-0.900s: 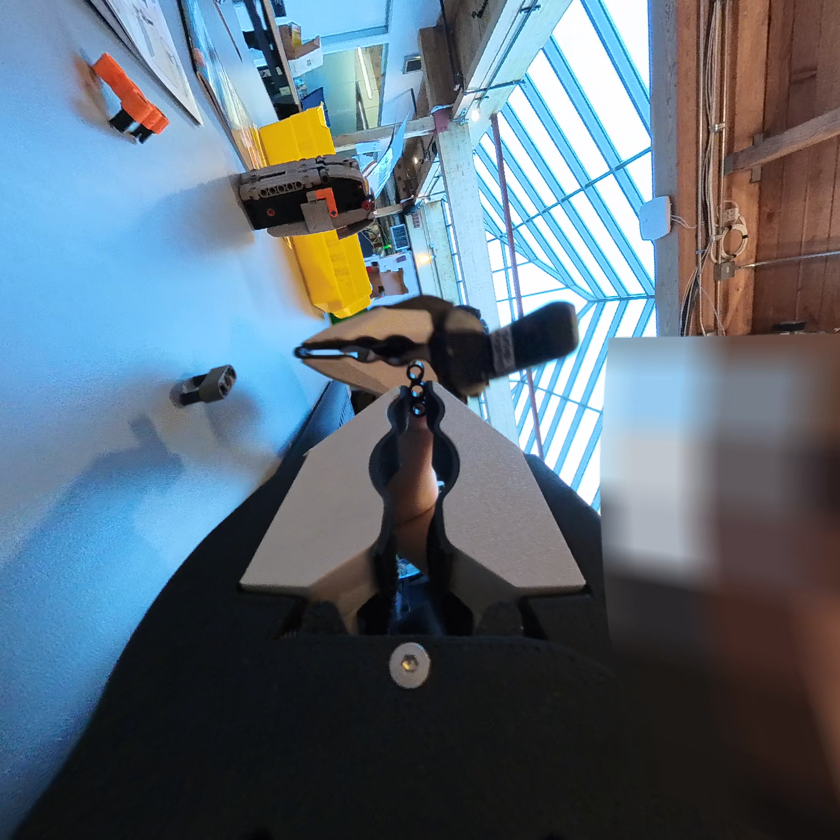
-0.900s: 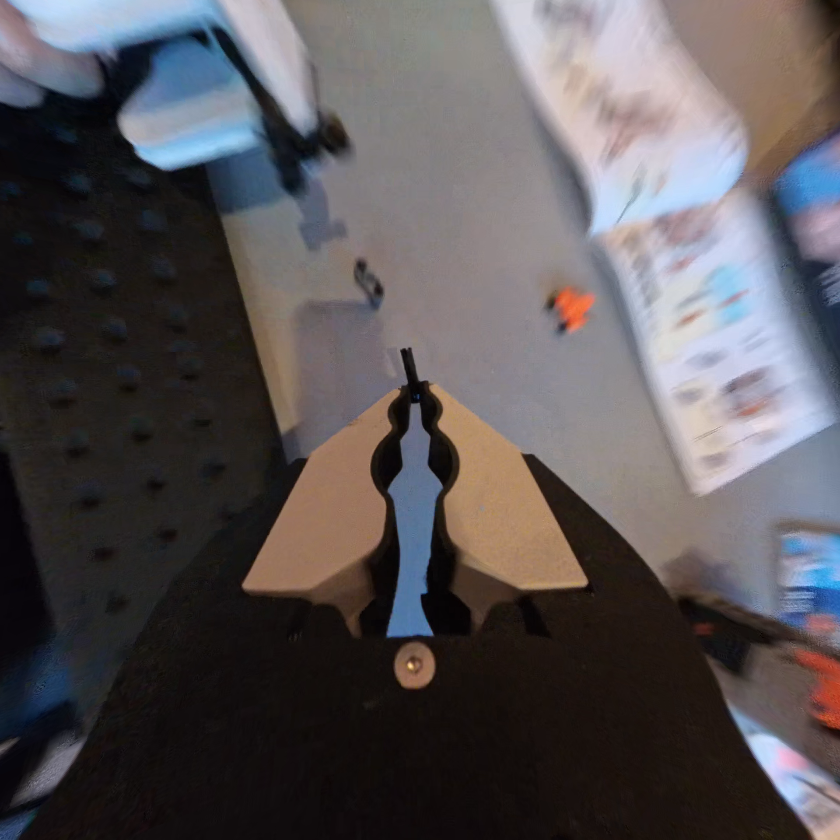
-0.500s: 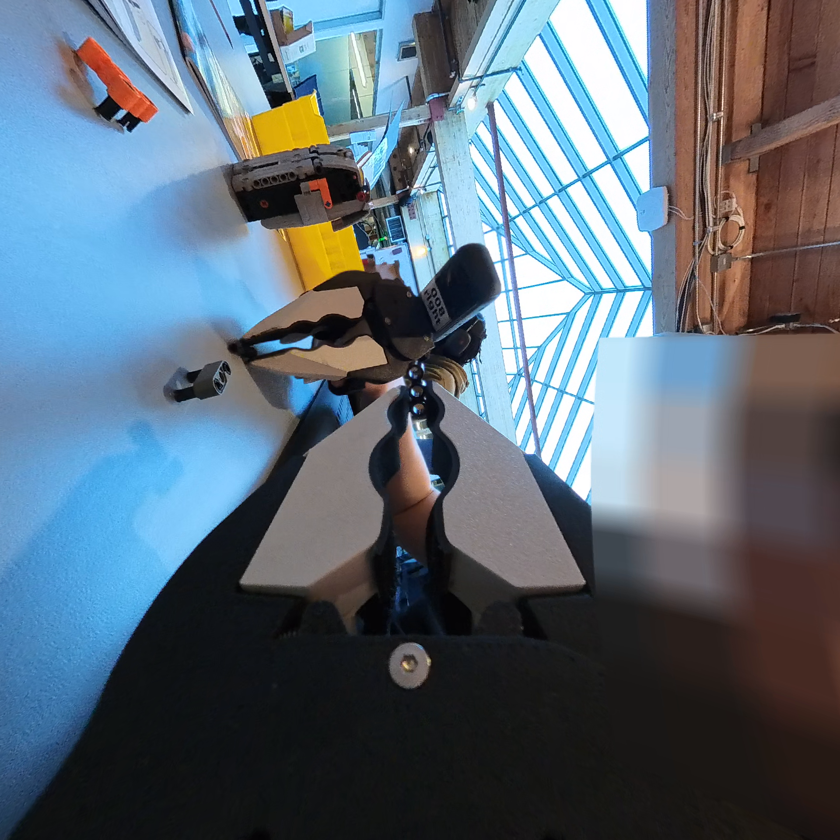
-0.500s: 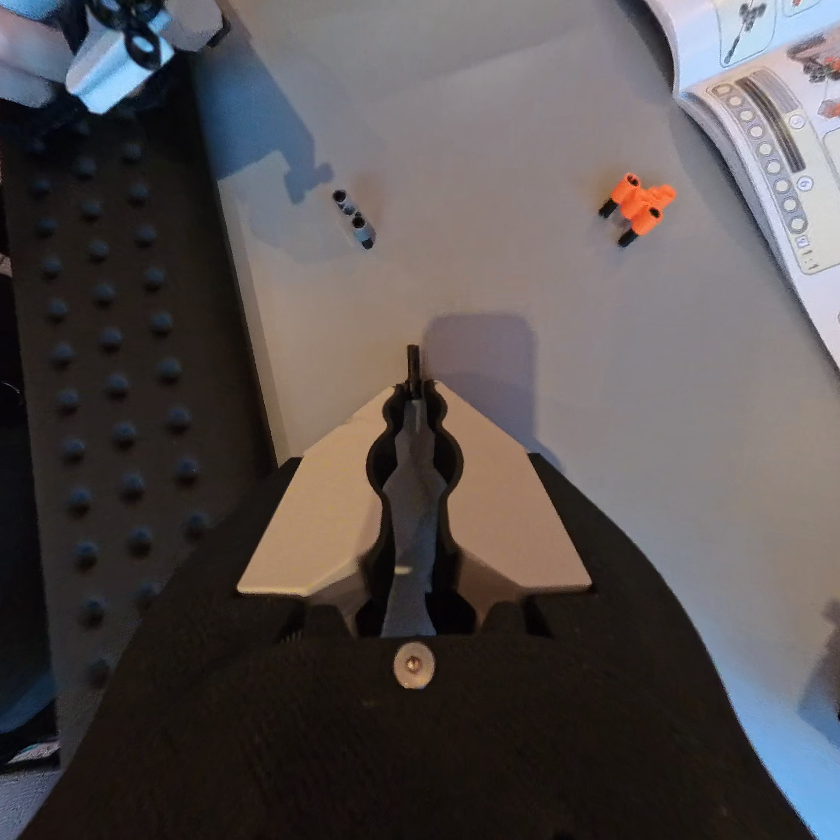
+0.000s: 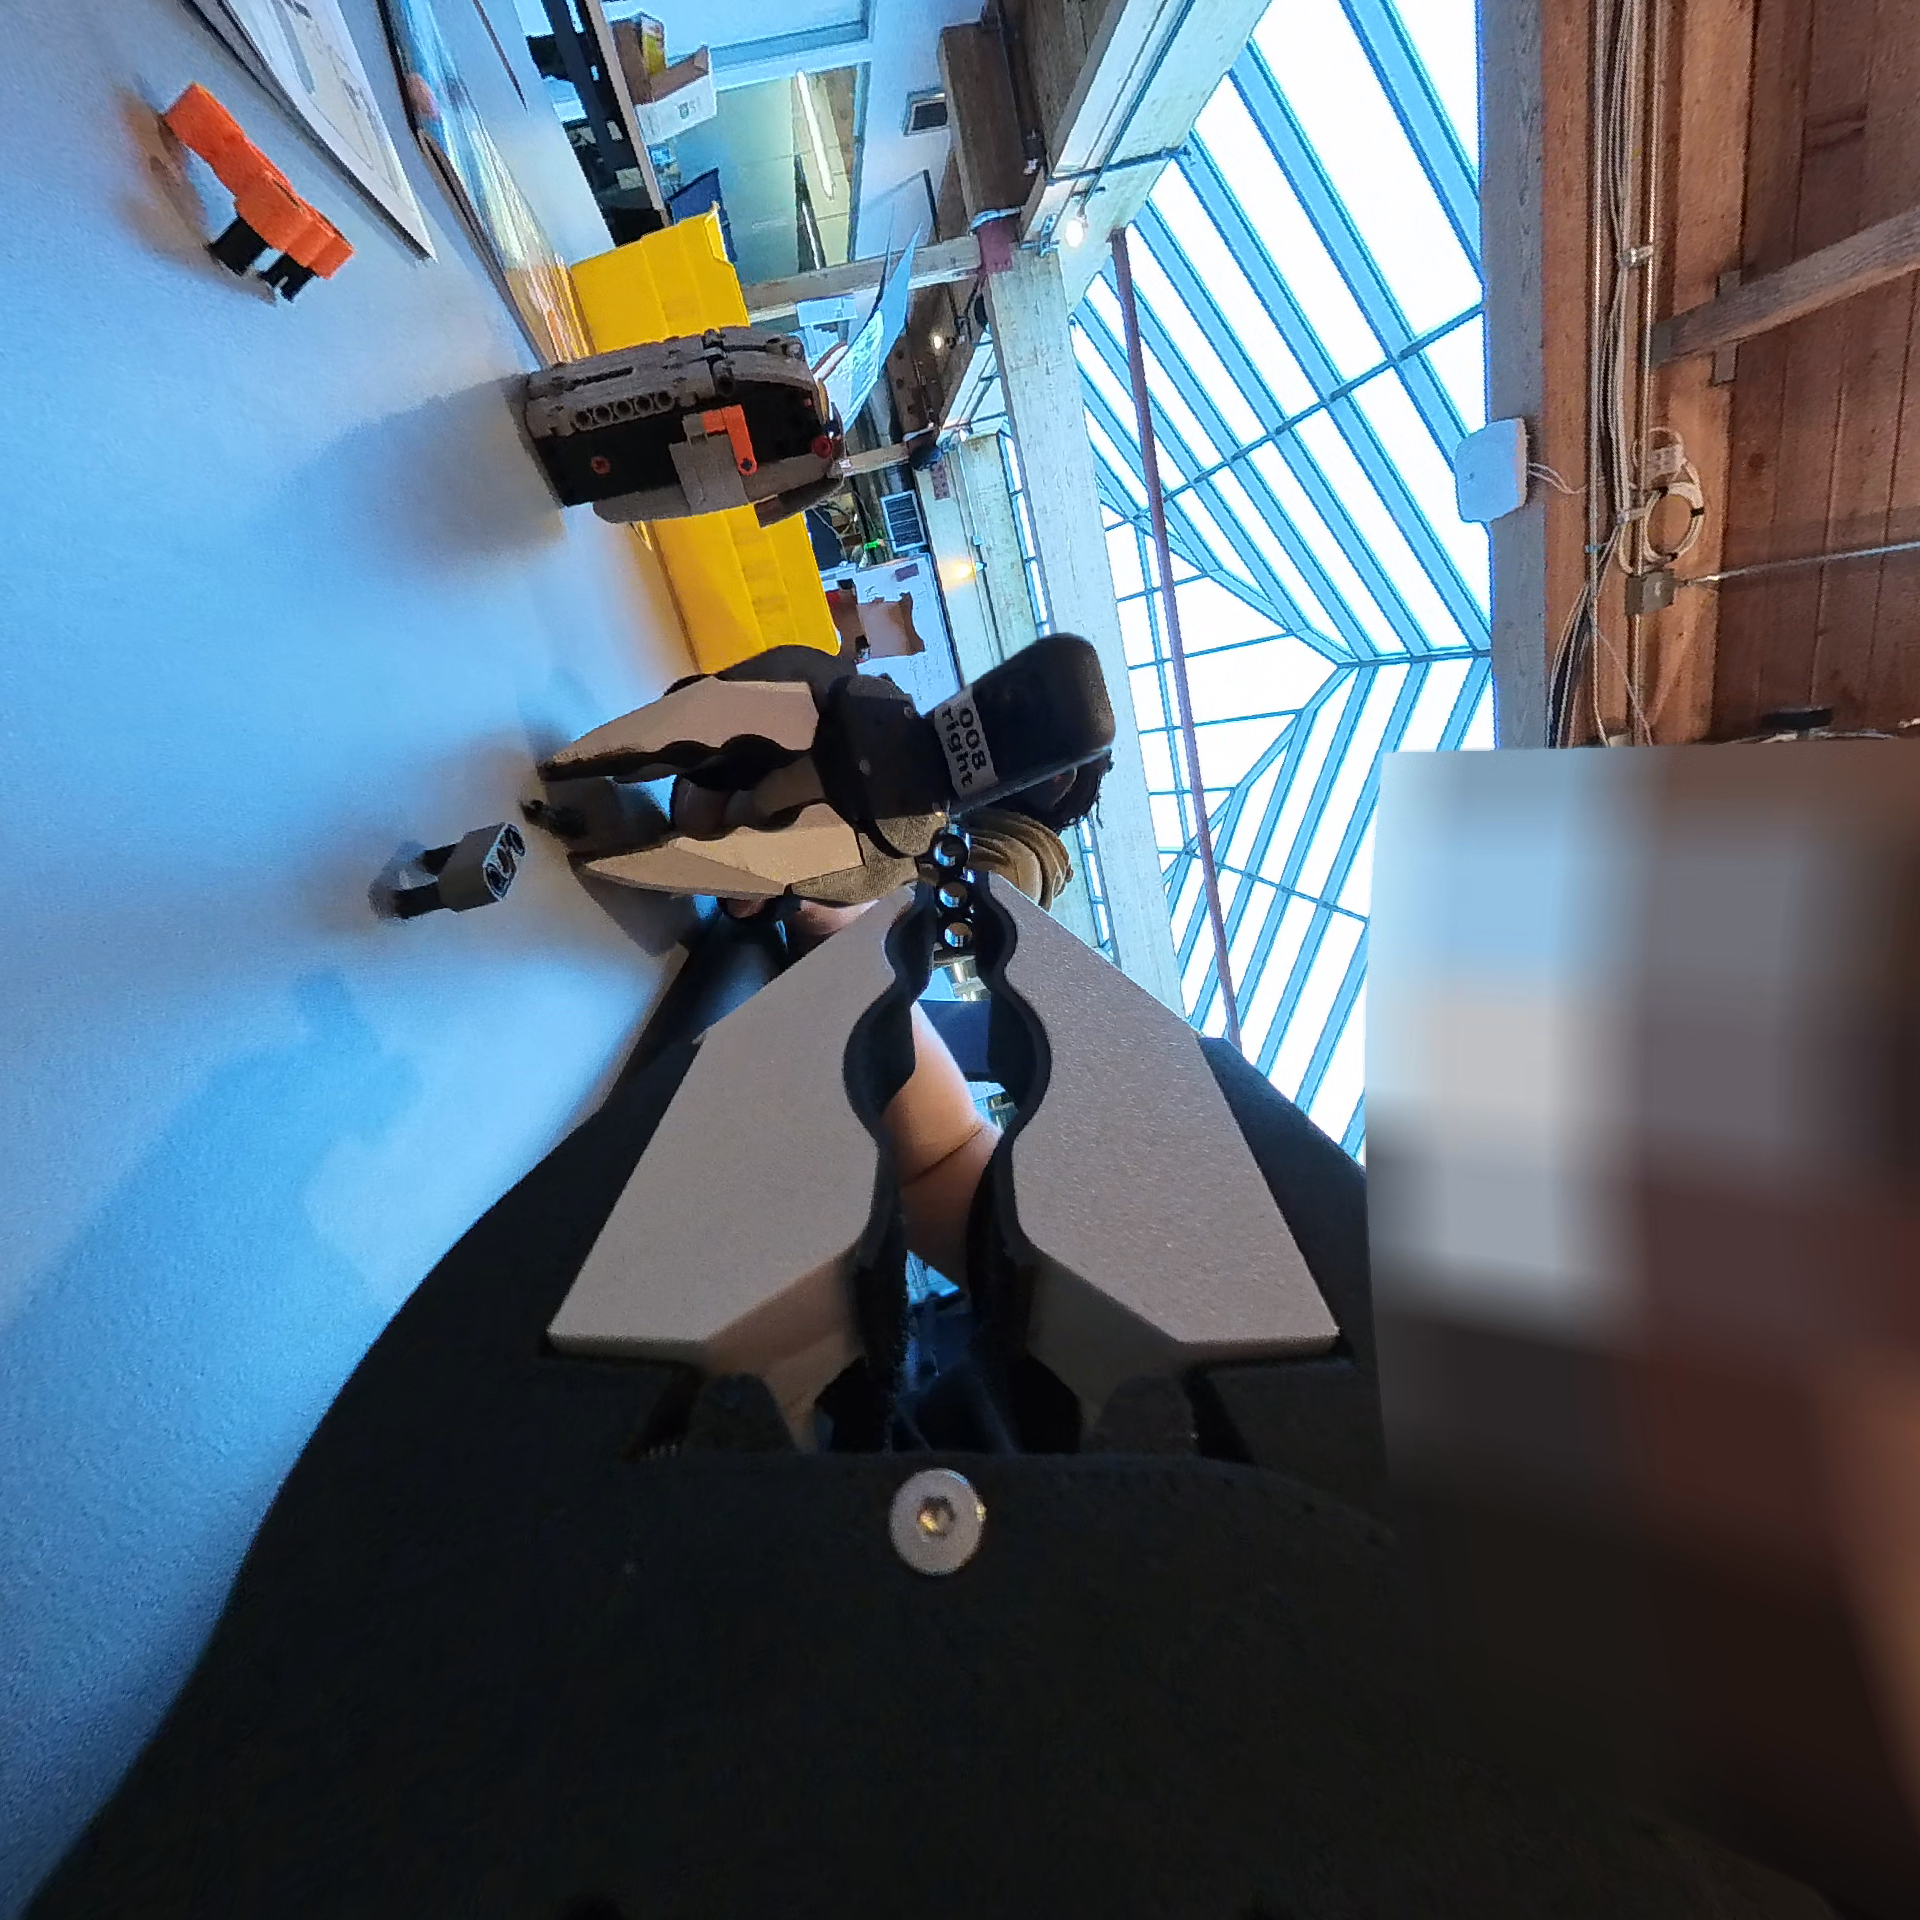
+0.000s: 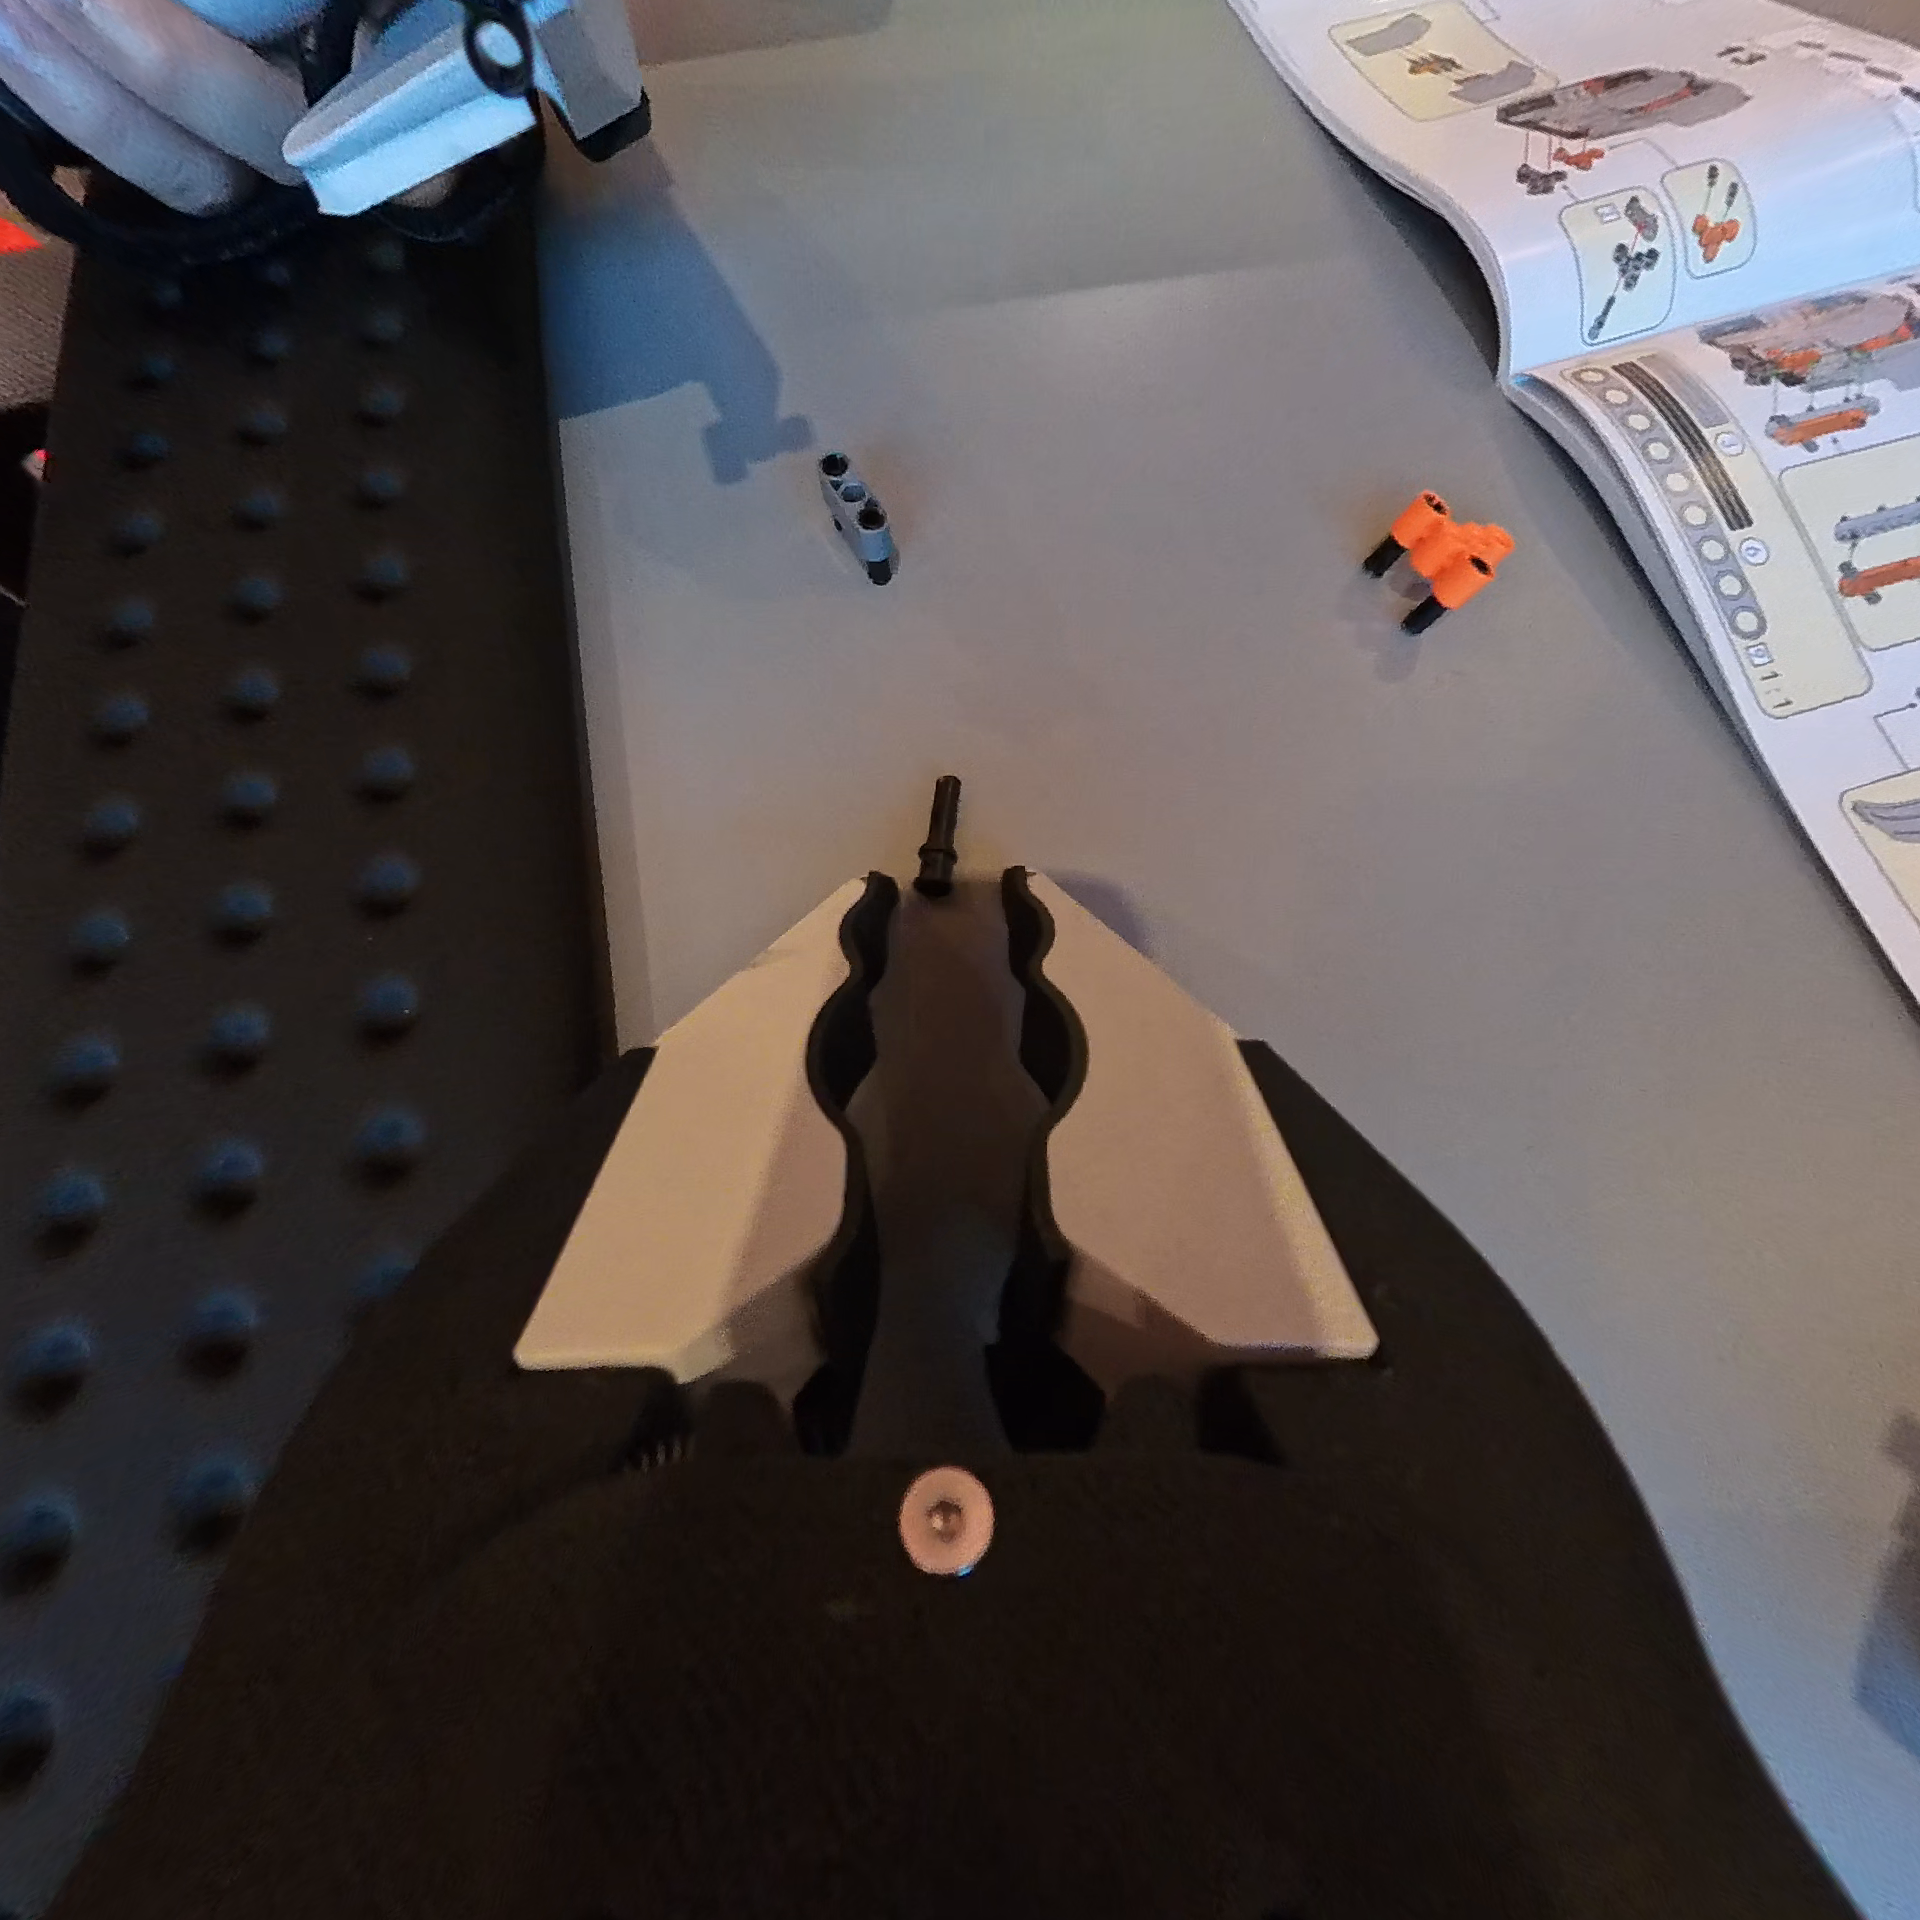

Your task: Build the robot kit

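My right gripper (image 6: pixel 948 888) is open, its tips low over the grey table (image 6: pixel 1143 727). A small black pin (image 6: pixel 940 831) lies on the table just in front of the tips, free of both fingers. A grey connector piece (image 6: pixel 857 514) lies farther ahead to the left, and an orange piece with black pins (image 6: pixel 1439 551) to the right. My left gripper (image 5: pixel 951 920) is shut on a short black beam with holes (image 5: pixel 951 883), held above the table edge. The left wrist view also shows the right gripper (image 5: pixel 566 816), the pin (image 5: pixel 545 816) and the grey connector (image 5: pixel 468 862).
An open instruction booklet (image 6: pixel 1714 312) lies at the right. A black studded mat (image 6: pixel 260 727) runs along the table's left edge. A partly built grey and black model (image 5: pixel 675 436) stands in front of a yellow bin (image 5: pixel 748 582). The orange piece (image 5: pixel 260 208) lies far off. The grippers' ends are close to 12 cm from one another. The grey connector piece (image 6: pixel 857 514) is about equally far from each gripper, around 8 cm. The grey connector (image 5: pixel 468 862) is about equally far from each gripper, around 8 cm. Seen from the right wrist view (image 6: pixel 858 499) as well.
My right gripper came down to the table and opened, and the black pin it held now lies on the surface. My left gripper has kept its hold and barely moved.
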### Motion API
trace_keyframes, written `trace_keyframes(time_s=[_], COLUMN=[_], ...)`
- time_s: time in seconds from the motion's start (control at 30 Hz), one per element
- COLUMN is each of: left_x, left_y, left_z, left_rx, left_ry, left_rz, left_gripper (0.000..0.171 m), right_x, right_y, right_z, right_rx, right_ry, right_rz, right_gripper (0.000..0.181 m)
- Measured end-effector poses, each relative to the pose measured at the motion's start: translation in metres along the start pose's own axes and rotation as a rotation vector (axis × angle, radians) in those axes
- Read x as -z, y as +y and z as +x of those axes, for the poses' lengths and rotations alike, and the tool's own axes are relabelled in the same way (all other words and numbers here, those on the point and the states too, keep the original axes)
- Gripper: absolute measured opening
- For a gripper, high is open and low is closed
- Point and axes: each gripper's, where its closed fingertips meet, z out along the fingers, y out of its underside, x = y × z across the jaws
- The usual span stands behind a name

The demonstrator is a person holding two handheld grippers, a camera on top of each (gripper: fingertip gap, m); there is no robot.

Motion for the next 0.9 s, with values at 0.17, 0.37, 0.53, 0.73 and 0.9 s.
trace_keyframes(time_s=[0.17,0.37,0.53,0.73,0.9], left_x=[-0.001,-0.001,-0.001,-0.006,-0.007], left_y=[0.001,0.001,0.001,0.010,0.014], left_z=[0.000,0.000,-0.002,-0.007,-0.004], left_rx=[-0.011,-0.014,-0.009,0.015,0.020], left_ry=[-0.008,-0.006,-0.019,-0.042,-0.015], left_rz=[-0.006,-0.002,-0.008,-0.084,-0.106], left_gripper=[0.003,0.003,0.003,0.003,0.004], right_x=[-0.001,-0.006,0.006,0.027,0.026], right_y=[-0.001,-0.005,-0.028,-0.085,-0.094], right_z=[0.000,-0.004,-0.023,-0.059,-0.068], right_rx=[0.009,0.051,0.056,-0.170,-0.219], right_ry=[0.006,0.035,-0.023,-0.353,-0.463], right_rz=[0.000,-0.002,0.114,0.400,0.415], right_gripper=[0.020,0.007,0.005,0.005,0.005])
